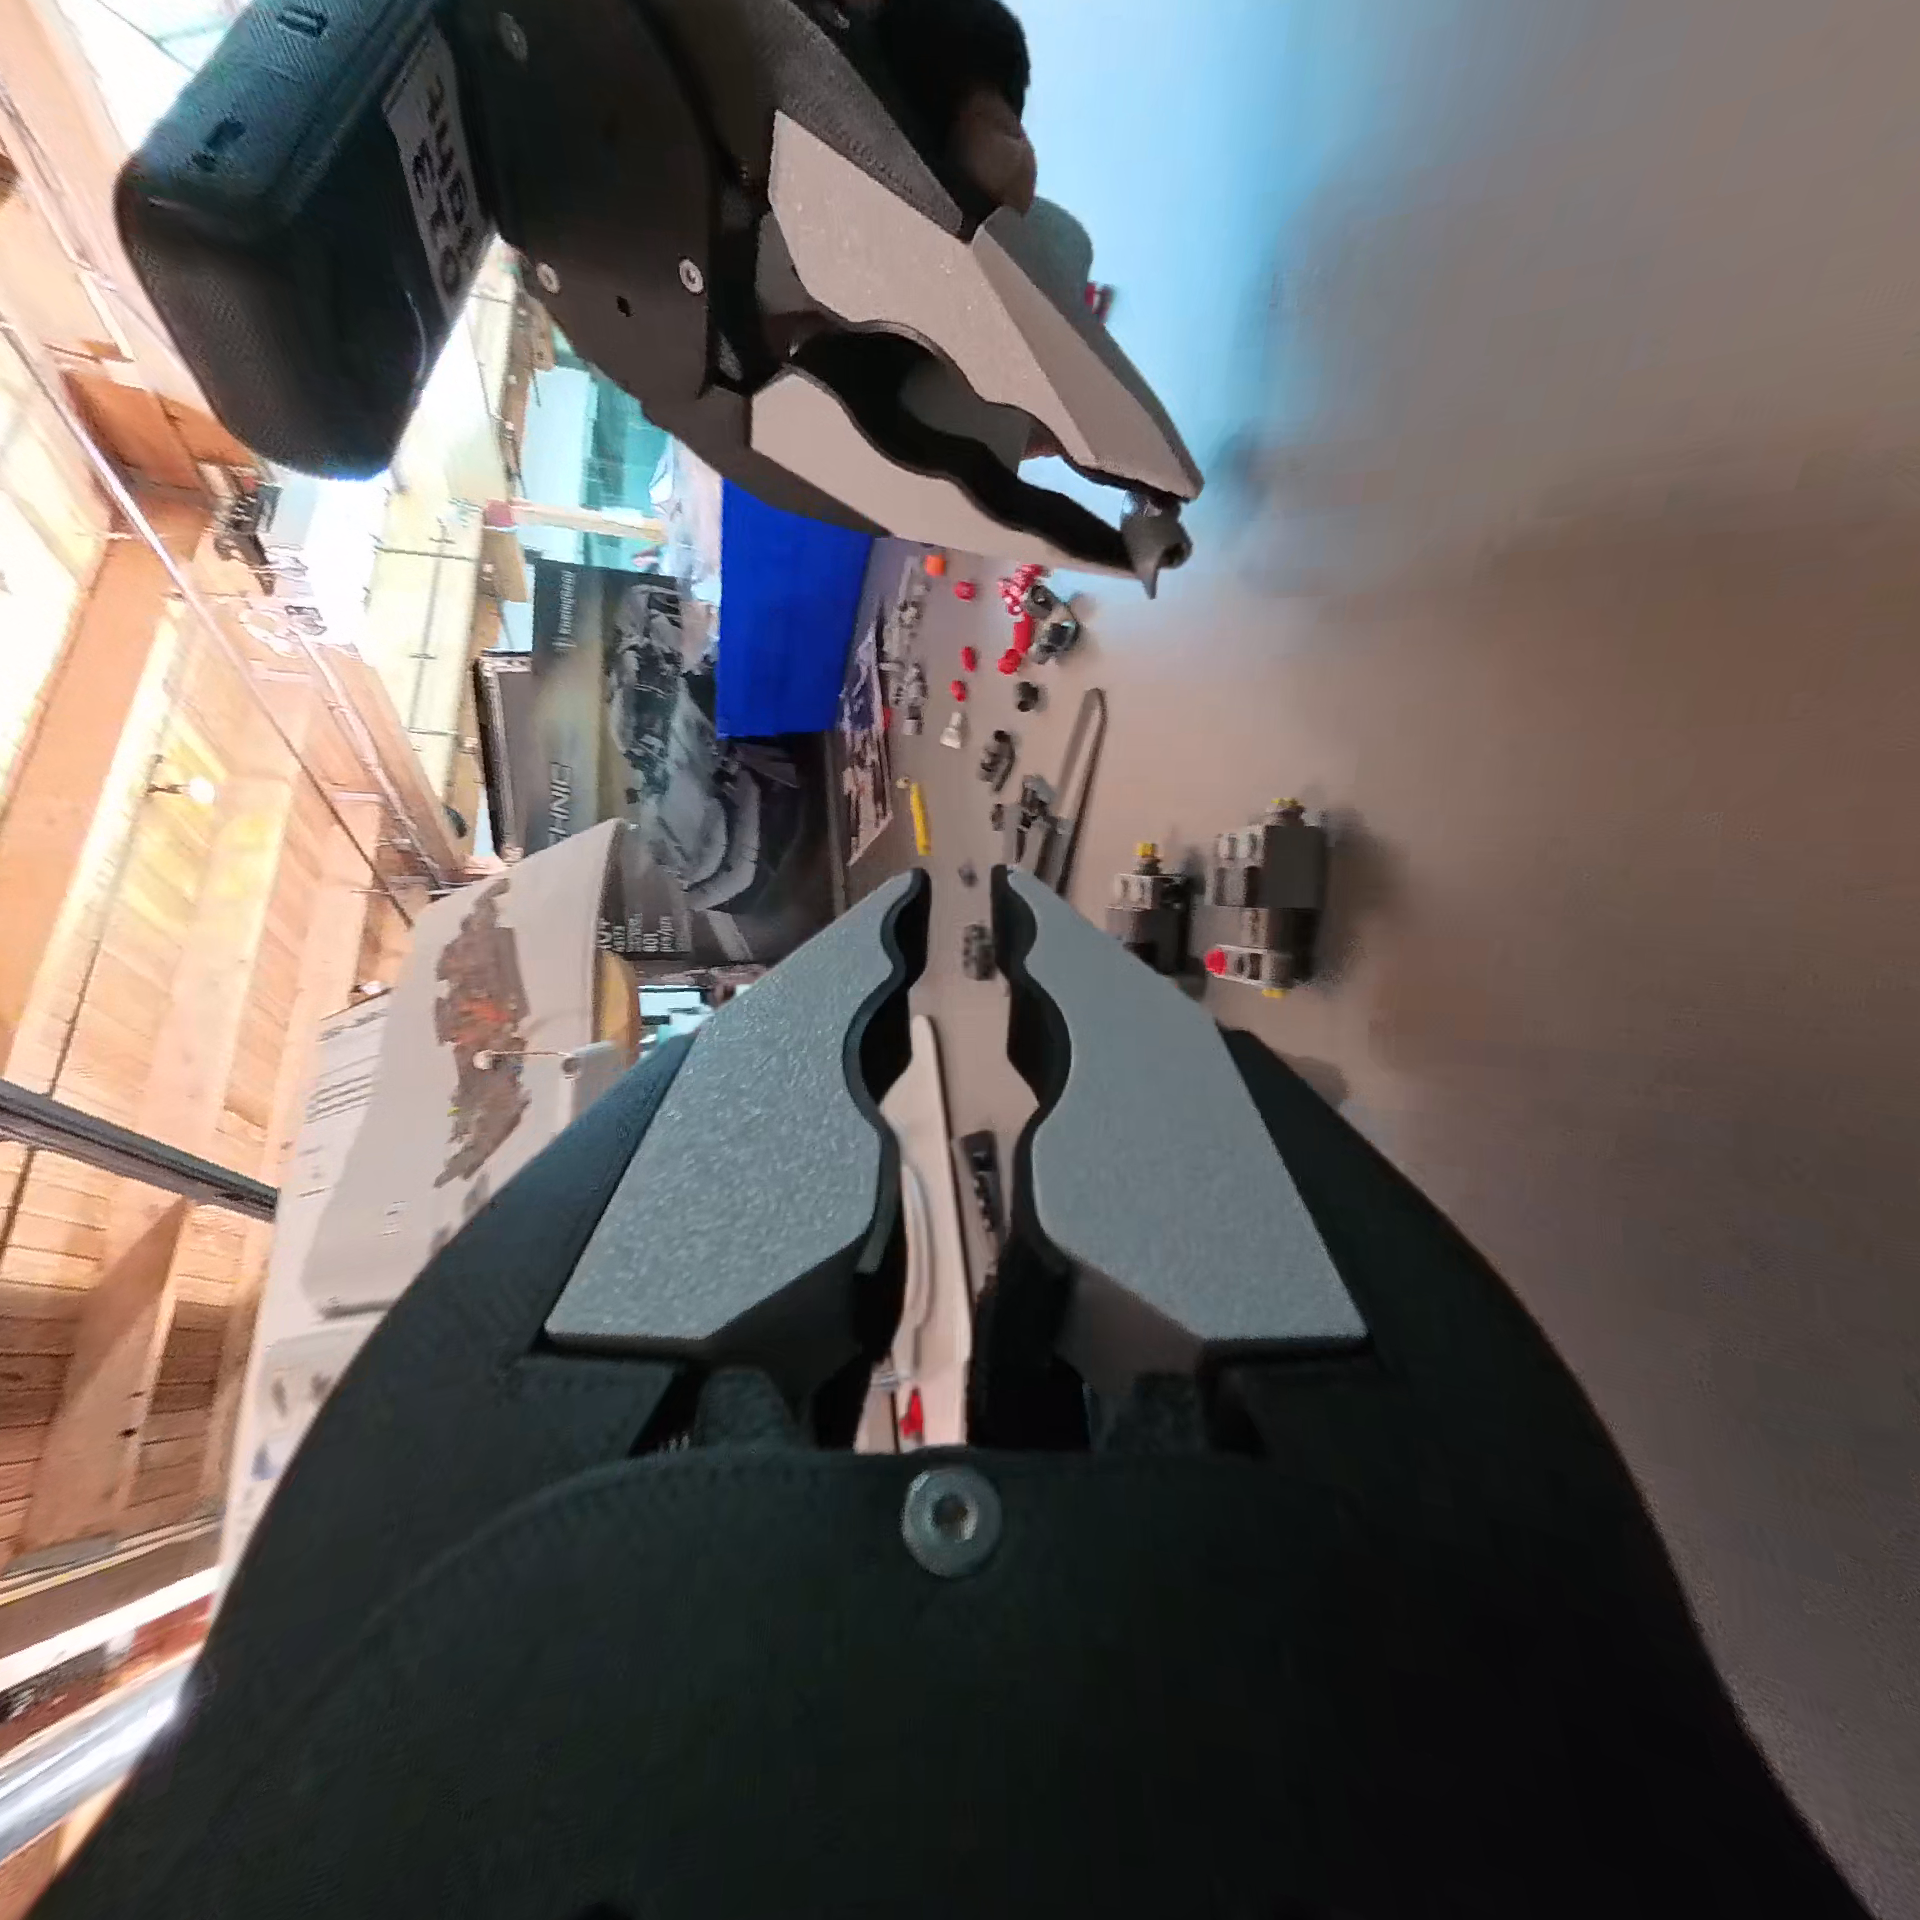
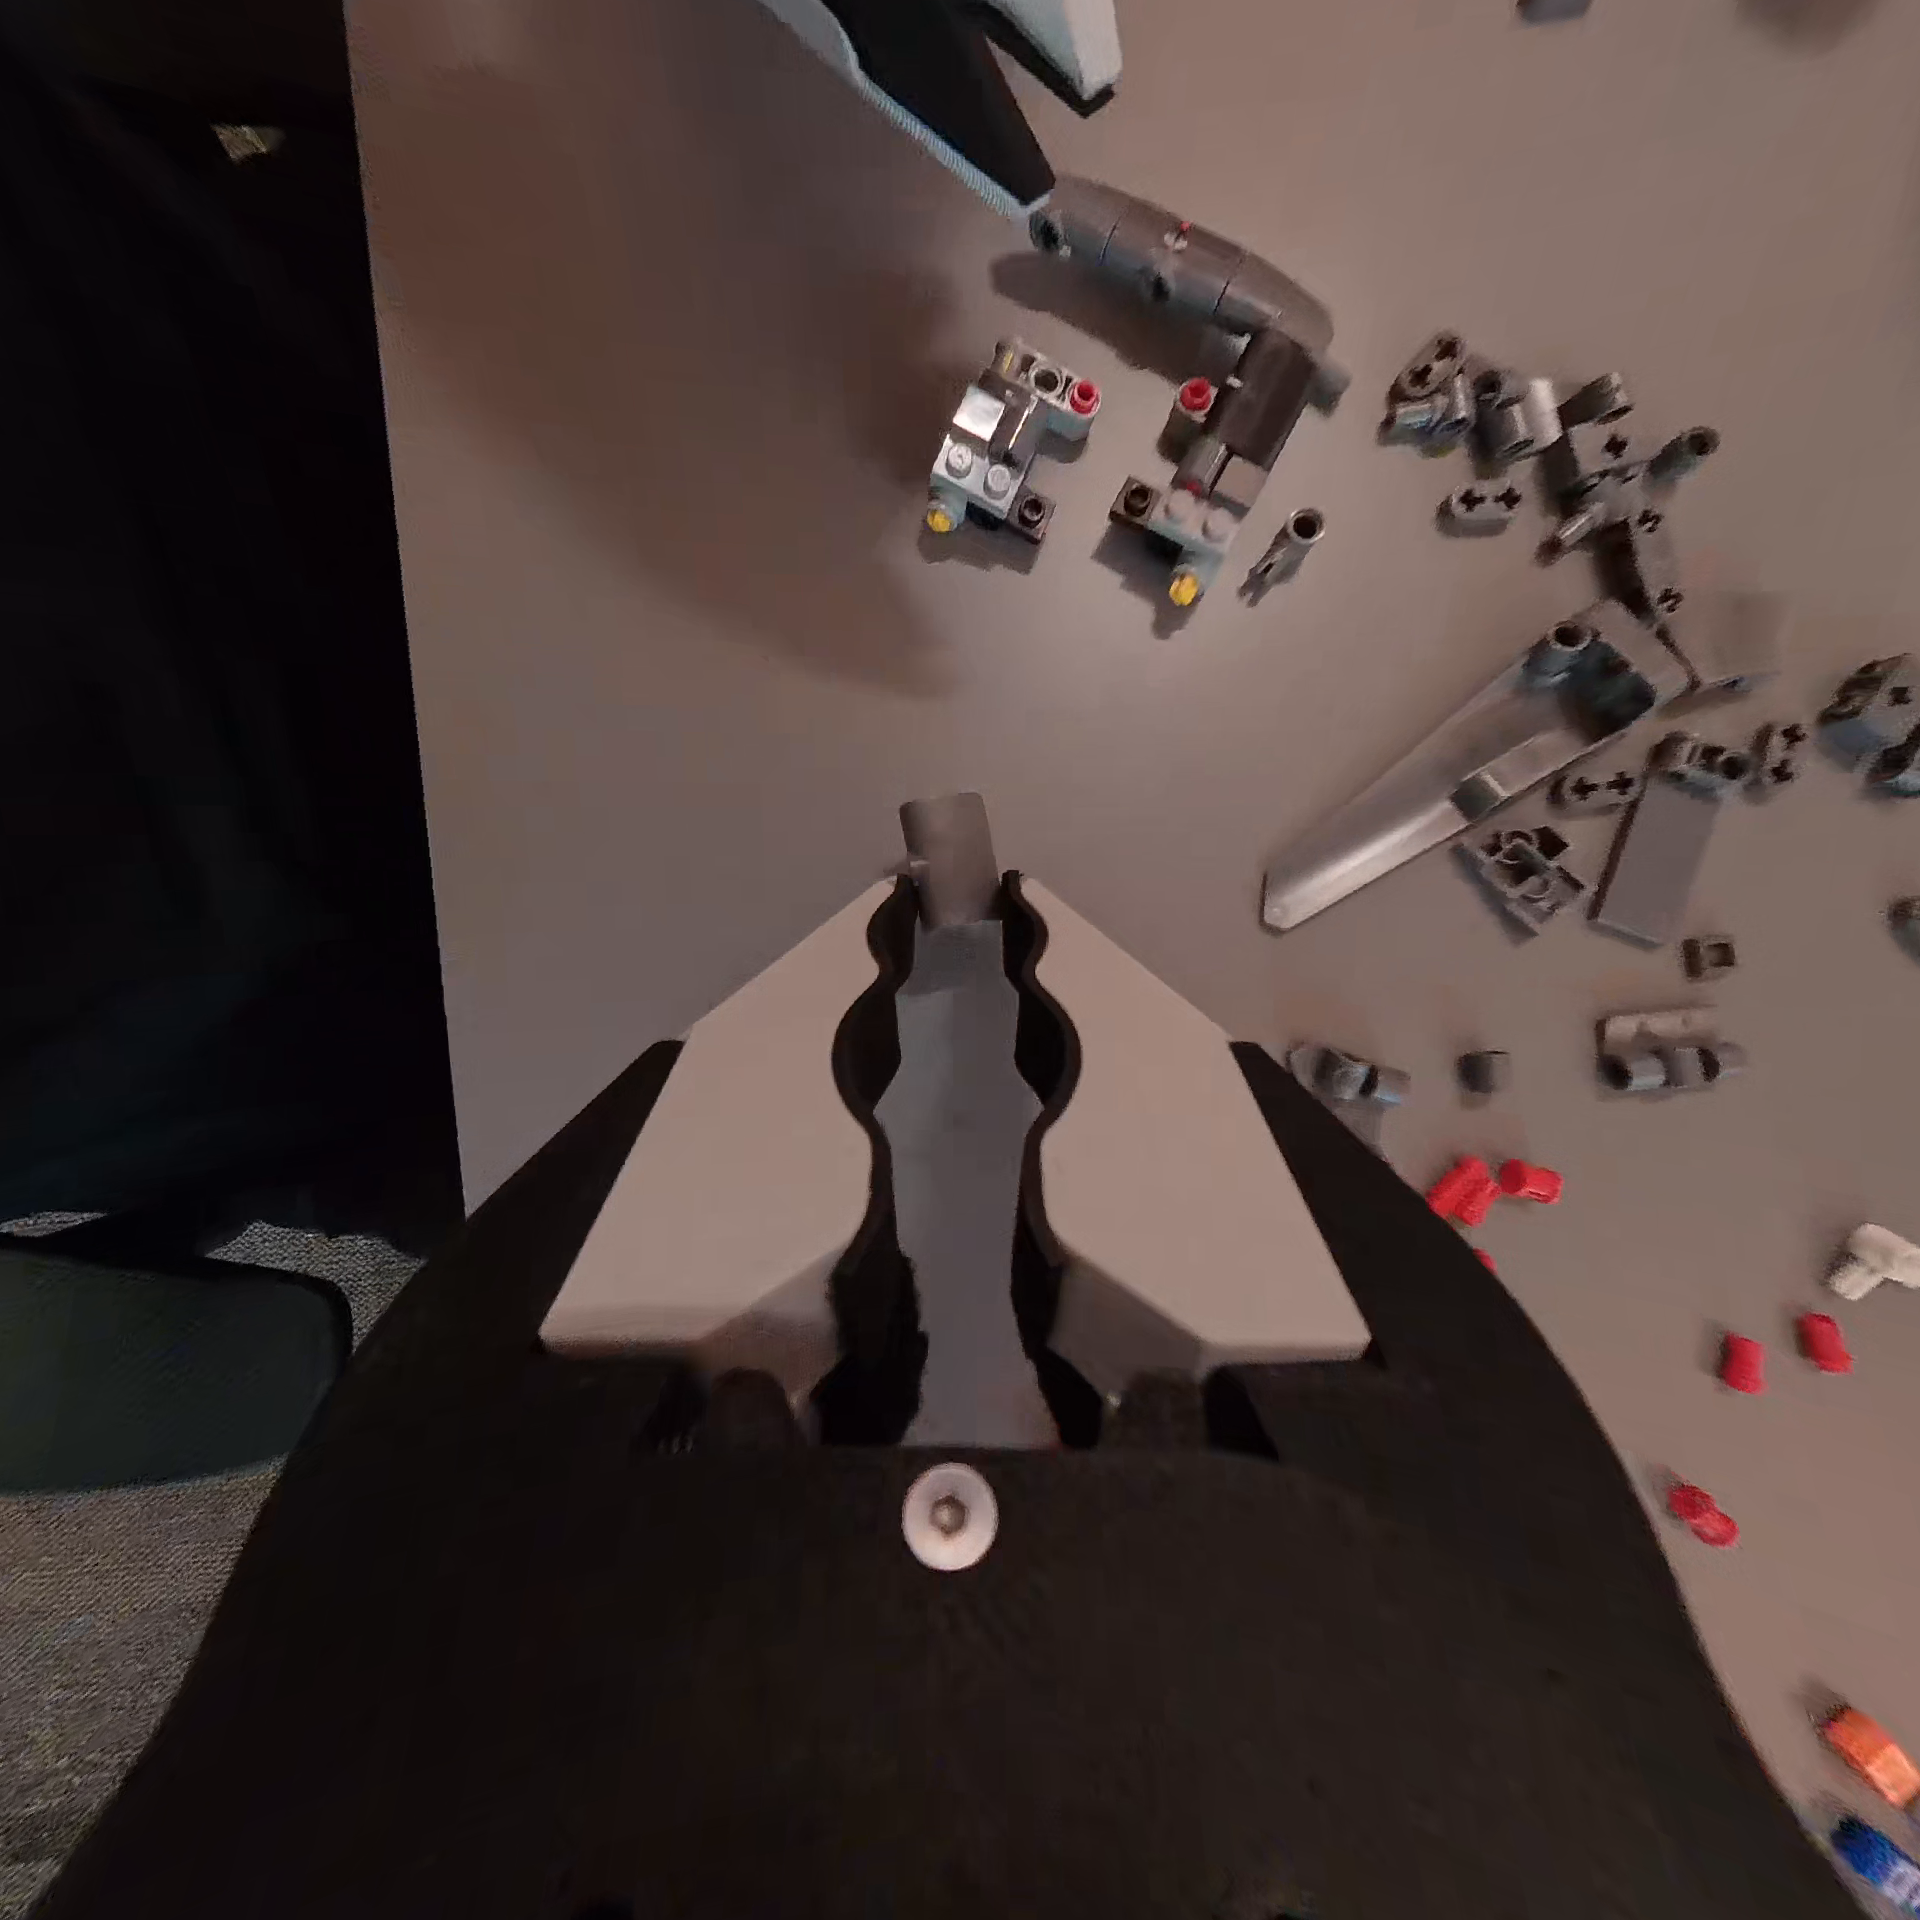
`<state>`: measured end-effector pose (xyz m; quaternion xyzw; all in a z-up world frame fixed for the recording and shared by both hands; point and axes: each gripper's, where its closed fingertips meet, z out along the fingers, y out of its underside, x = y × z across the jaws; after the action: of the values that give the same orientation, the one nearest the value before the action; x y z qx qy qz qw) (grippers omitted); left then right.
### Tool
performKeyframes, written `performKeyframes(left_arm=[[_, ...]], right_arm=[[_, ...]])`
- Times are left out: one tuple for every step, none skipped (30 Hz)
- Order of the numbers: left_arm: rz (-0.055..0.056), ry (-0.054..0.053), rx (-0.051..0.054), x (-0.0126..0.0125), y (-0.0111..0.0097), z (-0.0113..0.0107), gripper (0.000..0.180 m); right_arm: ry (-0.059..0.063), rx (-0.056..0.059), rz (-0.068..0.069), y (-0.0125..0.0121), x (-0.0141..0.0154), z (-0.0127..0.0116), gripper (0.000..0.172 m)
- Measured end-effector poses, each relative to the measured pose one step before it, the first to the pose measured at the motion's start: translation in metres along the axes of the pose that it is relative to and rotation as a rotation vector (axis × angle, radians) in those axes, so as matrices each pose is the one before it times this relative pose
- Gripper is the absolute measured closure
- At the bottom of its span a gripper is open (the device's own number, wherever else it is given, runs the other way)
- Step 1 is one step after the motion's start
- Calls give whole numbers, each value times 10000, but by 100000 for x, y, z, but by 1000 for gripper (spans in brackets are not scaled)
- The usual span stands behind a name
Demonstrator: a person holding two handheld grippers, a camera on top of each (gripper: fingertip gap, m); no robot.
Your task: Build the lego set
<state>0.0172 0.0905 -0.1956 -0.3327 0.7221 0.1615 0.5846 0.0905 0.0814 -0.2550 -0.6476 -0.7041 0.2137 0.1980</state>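
Left wrist view: my left tool is hanging above the desk with its fingers a narrow slot apart and nothing between them; I'm only seeing desk and a small dark brick lying on it through the gap. Just right of the tips, two grey-and-black brick sub-assemblies with yellow and red pins are sitting on the desk. Farther off, loose red and grey pieces are lying scattered, with a long grey curved piece among them. Upper middle, my right tool is coming in from the far side, pinching a small dark-grey part at its tips.

Right wrist view: my right tool is clamping a grey part; both pads are pressing its sides, and a rounded grey end is sticking out past the tips. It is held over bare desk near the desk's left edge. Farther ahead, the two sub-assemblies are standing side by side, the right one joined to a curved grey-and-black arm. The left tool's tips are showing at the top edge just beside that arm's end. To the right, a translucent blade-shaped piece and many loose grey connectors are lying unassembled; red pins are nearer.

Progress, my read: two small builds exist, most pieces loose.
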Motion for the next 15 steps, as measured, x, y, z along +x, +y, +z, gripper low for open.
performKeyframes(left_arm=[[-108, 99, 85, 202, -52, 22, 172], [-114, 30, 108, 58, -59, 15, 172], [-119, 78, 47, 122, 46, 56, 173], [-72, 72, 9, 143, 130, 77, 173], [-23, 29, -6, 94, 162, 81, 173], [-29, 31, -3, 72, 121, 61, 173], [-65, 69, 22, 98, 36, 42, 173], [-75, 65, 40, 71, -20, 24, 173], [-49, 37, 43, 42, -48, 22, 173], [-22, 39, 16, 56, -24, 21, 173], [-5, 31, 1, 52, -25, 34, 173], [4, -1, 8, 23, -41, 10, 173], [2, 16, 12, 36, -41, 15, 173], [-7, 27, -6, 48, -19, -1, 173], [-4, -13, 1, -20, -5, -16, 173]], right_arm=[[16, -95, 60, 198, 1, 298, 158], [80, -142, 17, 244, 72, 264, 158], [57, -127, -39, 177, -4, 205, 158], [20, -28, 0, -20, -36, 63, 158], [32, -31, 24, -20, 34, 29, 158], [6, -36, 33, -3, 0, 20, 158], [-20, -20, 35, -21, -18, 16, 157], [-10, -15, 28, -25, 9, 6, 157], [-31, -17, 44, -17, -21, 13, 155], [-65, -23, 29, 0, -79, 3, 154], [-35, -18, 18, 10, -29, -4, 153], [-7, -3, 14, 13, 19, -31, 153], [-13, 38, 24, -7, 8, -95, 152], [15, 52, 58, 6, 49, -210, 150], [85, 75, 38, 31, 121, -405, 150]])
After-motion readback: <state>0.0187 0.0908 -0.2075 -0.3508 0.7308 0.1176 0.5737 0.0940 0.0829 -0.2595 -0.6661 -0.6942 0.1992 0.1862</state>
